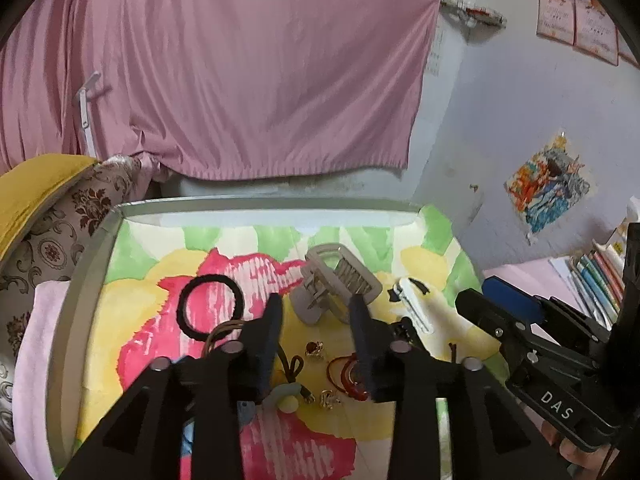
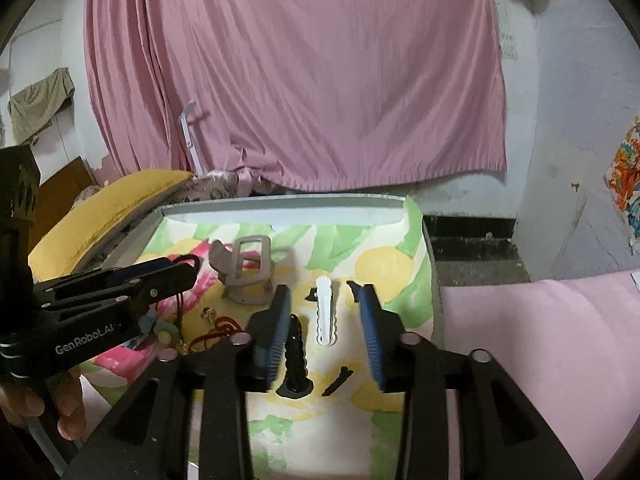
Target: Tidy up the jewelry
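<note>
Jewelry pieces lie scattered on a floral cloth (image 1: 132,312) covering a tray-like table, all placed here relative to the beige claw clip (image 1: 334,286) (image 2: 246,274).
- Gold ring with red stone (image 1: 315,349): just in front of the claw clip, near side.
- Red cord bracelet (image 1: 346,372) (image 2: 218,330): beside the ring, further toward the camera.
- Small gold earring (image 1: 329,399): nearer still.
- Black hair tie (image 1: 211,307): left of the clip, apart from it.
- White hair clip (image 1: 412,306) (image 2: 327,310): right of the claw clip.
- Black wavy clip (image 2: 295,356): near side, beside the white one, not touching.

Left gripper (image 1: 316,316): tongs wide, holding nothing, hovering over the ring and cord. Right gripper (image 2: 325,312): tongs wide, empty, white clip lying between them.
</note>
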The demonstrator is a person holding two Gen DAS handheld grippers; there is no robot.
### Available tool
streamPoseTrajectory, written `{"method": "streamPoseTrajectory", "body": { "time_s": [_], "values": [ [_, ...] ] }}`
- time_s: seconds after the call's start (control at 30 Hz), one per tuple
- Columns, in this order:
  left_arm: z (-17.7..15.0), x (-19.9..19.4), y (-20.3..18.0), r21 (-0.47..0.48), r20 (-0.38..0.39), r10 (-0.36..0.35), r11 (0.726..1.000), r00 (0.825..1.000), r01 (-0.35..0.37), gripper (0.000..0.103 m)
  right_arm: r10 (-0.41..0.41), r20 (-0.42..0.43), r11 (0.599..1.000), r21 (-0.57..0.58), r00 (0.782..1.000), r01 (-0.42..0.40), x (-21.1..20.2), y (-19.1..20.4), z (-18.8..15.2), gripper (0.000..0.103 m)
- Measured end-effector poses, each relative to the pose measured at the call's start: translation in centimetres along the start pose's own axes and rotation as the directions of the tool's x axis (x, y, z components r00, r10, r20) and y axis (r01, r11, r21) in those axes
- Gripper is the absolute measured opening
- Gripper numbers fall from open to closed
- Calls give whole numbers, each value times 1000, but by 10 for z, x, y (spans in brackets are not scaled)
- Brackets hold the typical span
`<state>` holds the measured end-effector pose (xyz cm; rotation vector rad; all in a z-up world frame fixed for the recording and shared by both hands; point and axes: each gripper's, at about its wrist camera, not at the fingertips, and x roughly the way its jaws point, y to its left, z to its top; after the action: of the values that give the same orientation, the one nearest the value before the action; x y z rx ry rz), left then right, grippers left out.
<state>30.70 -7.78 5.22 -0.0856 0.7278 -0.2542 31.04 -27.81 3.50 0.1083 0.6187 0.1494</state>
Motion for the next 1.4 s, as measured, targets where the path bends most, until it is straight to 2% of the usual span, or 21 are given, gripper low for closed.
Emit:
{"method": "streamPoseTrajectory", "body": {
  "time_s": [0.03,0.1,0.33,0.4,0.53,0.6,0.77,0.87,1.4],
  "values": [
    [-1,-5,1,-5,21,0,1000,1000,0,41,0,8,1000,1,1000,0,-2,0,0,40],
    [-2,-11,1,-13,53,3,1000,999,-2,54,-1,40,1000,-1,999,2,-10,0,1,40],
    [-7,-35,8,-37,145,31,999,989,-26,71,-5,116,1000,2,993,5,-30,2,0,49],
    [-10,-43,10,-46,173,45,998,984,-38,79,-3,131,1000,3,991,3,-35,2,-1,56],
    [-17,-58,13,-53,227,76,996,971,-65,89,3,166,1000,0,986,-3,-45,4,-4,65],
    [-21,-65,14,-63,246,86,995,965,-72,96,8,184,1000,0,983,-8,-52,5,-6,75],
    [-32,-80,18,-82,279,108,993,954,-88,102,15,220,1000,2,975,-15,-64,6,-12,86],
    [-38,-88,20,-85,292,112,992,950,-90,102,16,243,1000,-3,970,-15,-74,7,-16,90],
    [-73,-142,18,-81,380,148,989,913,-126,103,40,310,999,-45,950,-28,-125,23,-40,93]
  ]
}}
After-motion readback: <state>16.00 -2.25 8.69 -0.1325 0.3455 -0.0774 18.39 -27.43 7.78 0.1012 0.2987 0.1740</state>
